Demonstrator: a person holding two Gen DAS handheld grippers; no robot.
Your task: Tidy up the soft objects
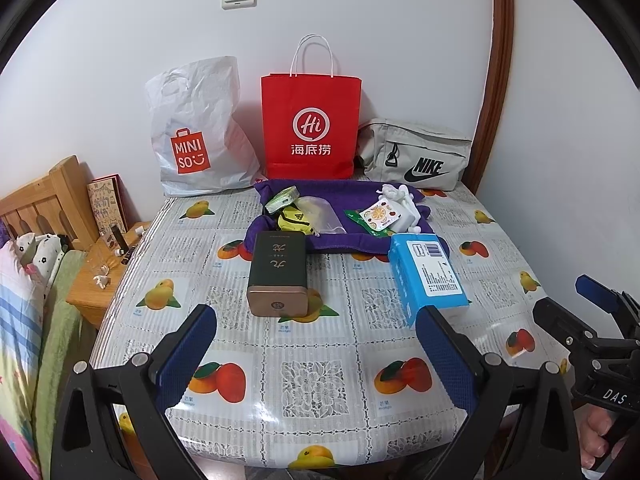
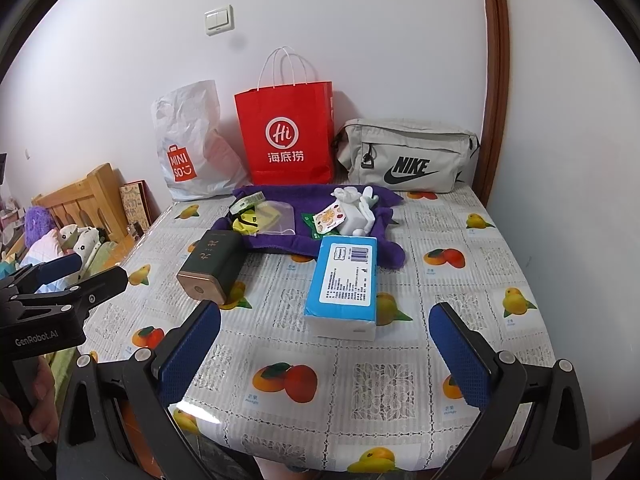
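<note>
A purple towel (image 1: 352,240) (image 2: 360,246) lies at the back of the table with small items on it: a yellow pouch (image 1: 294,220), a clear bag (image 1: 320,214), a fruit-print packet (image 1: 380,216) and a white toy (image 1: 402,200) (image 2: 358,210). A blue tissue pack (image 1: 428,276) (image 2: 344,284) and a dark tin (image 1: 278,276) (image 2: 210,266) lie in front of it. My left gripper (image 1: 316,348) is open and empty over the near table edge, facing the tin. My right gripper (image 2: 324,348) is open and empty, facing the tissue pack.
Against the wall stand a white Miniso bag (image 1: 196,136), a red paper bag (image 1: 310,124) and a grey Nike pouch (image 1: 416,152). The table (image 1: 312,376) has a fruit-print cover. A wooden nightstand (image 1: 96,276) and a bed (image 1: 24,280) are at the left.
</note>
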